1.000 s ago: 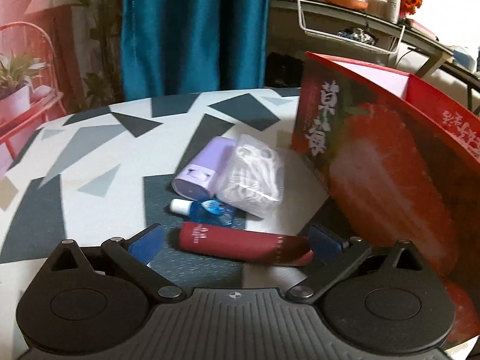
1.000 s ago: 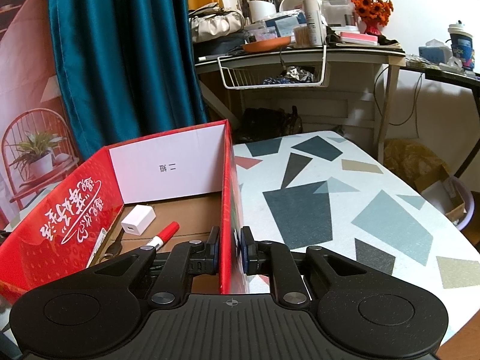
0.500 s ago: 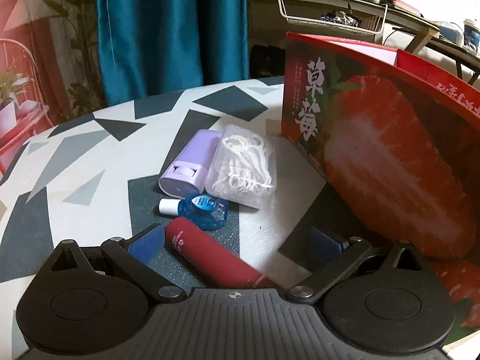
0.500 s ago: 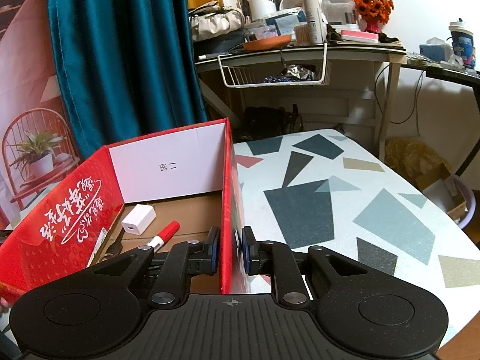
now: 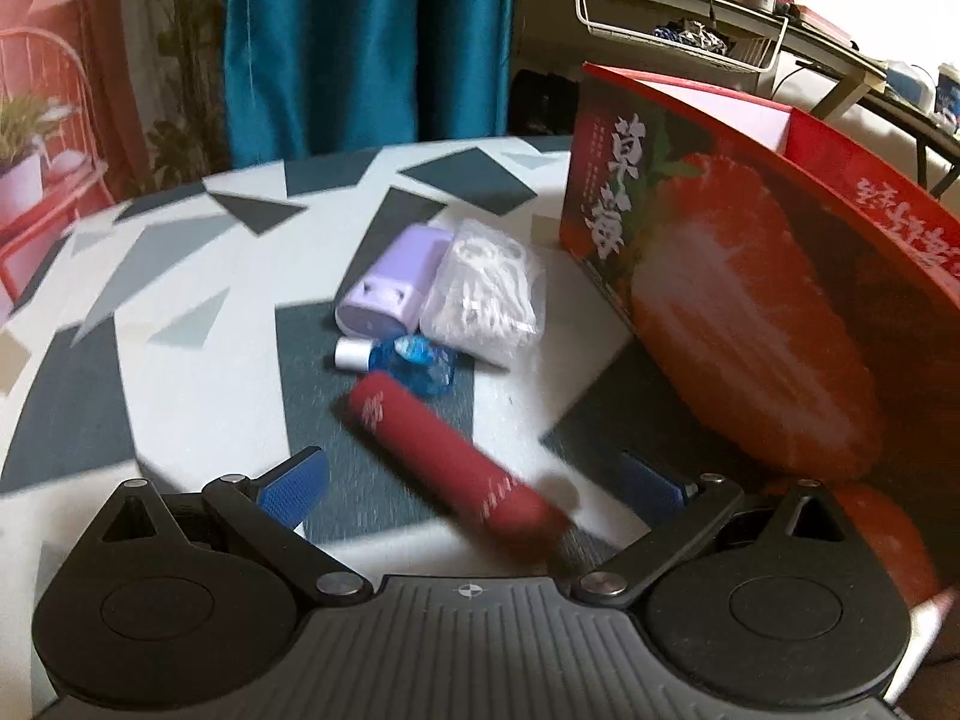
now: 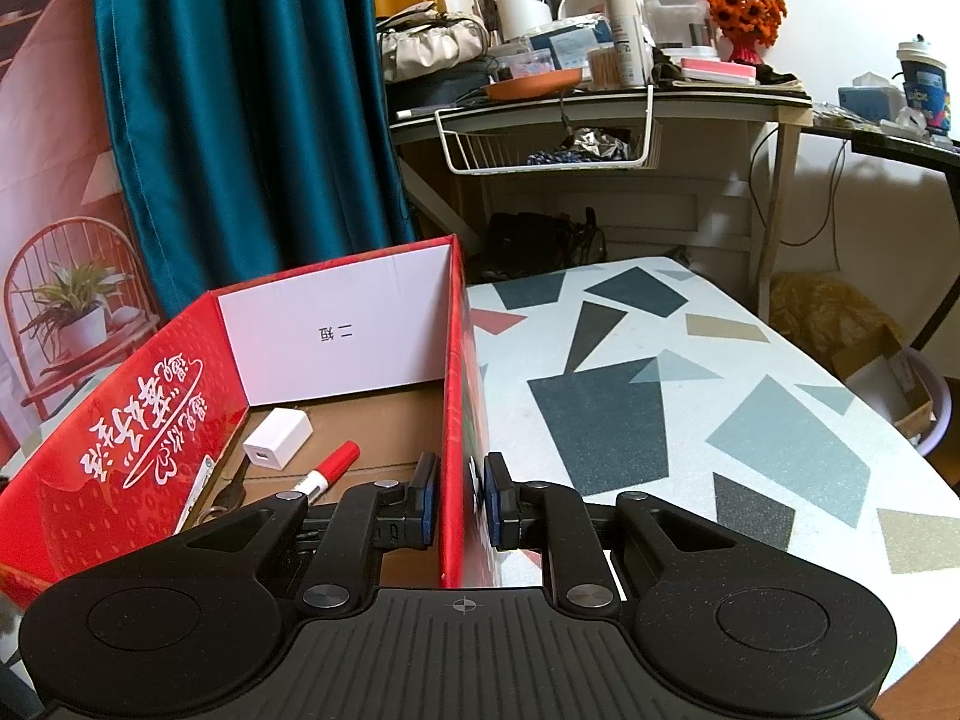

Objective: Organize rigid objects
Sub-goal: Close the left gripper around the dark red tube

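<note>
Left wrist view: my left gripper [image 5: 474,483] jaws wide apart around the dark red cylindrical tube [image 5: 456,465]; right gripper [image 6: 461,501] clamped on the red cardboard box wall [image 6: 454,420]

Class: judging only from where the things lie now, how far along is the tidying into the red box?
Done: a white charger and a red marker lie in the red box.

In hand: the right gripper clamps the box wall; the open left gripper straddles a dark red tube.

Left: purple case, blue bottle, bag of white picks.
</note>
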`<state>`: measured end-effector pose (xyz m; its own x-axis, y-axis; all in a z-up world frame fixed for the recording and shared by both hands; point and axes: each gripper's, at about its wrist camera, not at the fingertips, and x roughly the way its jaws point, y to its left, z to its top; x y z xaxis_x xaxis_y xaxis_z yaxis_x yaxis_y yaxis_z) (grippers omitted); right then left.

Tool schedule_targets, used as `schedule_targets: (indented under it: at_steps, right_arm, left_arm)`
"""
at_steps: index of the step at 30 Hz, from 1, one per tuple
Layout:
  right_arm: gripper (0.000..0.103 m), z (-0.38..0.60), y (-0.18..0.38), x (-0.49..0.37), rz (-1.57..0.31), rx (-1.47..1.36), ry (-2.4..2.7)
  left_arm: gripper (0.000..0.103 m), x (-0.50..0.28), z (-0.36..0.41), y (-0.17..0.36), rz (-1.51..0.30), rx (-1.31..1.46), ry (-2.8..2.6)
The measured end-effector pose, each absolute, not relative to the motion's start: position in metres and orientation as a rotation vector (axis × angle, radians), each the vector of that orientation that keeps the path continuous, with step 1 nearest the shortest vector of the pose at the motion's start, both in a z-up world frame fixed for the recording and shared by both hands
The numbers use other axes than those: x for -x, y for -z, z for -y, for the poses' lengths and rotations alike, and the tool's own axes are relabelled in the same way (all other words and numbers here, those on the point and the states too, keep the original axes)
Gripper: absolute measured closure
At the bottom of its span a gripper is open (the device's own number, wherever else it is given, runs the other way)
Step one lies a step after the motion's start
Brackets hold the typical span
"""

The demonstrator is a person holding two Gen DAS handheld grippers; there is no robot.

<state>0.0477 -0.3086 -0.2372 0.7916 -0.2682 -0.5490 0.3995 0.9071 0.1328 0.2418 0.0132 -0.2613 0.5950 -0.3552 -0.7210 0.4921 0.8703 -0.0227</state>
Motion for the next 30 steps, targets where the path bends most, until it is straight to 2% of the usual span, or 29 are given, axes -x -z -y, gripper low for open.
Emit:
schedule_targets:
  at_steps: [4,6,8,11,16,18,20,22,30]
  right_arm:
    - [0.087,0.309,0.238,-0.047,-0.547,-0.254,0.365]
    - [0.087,0.309,0.239,-0.047,-0.547,-0.256,0.366]
    - [0.087,0.309,0.239,-0.047,-0.549,-0.258,0.366]
    - [0.087,0.308,0.238,-0.046,-0.551,-0.251,0.365]
    - [0.087,0.308,0.236,-0.045,-0.55,-0.253,0.366]
    - [0.087,0.308,0.236,-0.045,-0.551,-0.253,0.365]
    - [0.087,0.307,0.236,-0.045,-0.55,-0.252,0.364]
    - [0.087,0.308,0.236,-0.045,-0.55,-0.253,0.364]
    - [0.087,0.307,0.236,-0.045,-0.551,-0.25,0.366]
  left_arm:
    - [0.003,-0.225,-0.019,0.261,-0.811,-0.147,0.551]
    - [0.015,-0.22,-0.017,0.263,-0.809,-0.141,0.577]
    - [0.041,-0.218,-0.01,0.265,-0.816,-0.163,0.587]
    - [0.045,-0.217,0.0,0.269,-0.816,-0.184,0.606]
    - [0.045,-0.217,0.014,0.268,-0.761,-0.21,0.618]
    - [0.04,-0.219,0.019,0.266,-0.726,-0.231,0.614]
    - [0.017,-0.223,0.019,0.265,-0.695,-0.235,0.607]
    - [0.008,-0.227,0.018,0.263,-0.662,-0.257,0.576]
    - [0.005,-0.257,0.005,0.267,-0.684,-0.337,0.558]
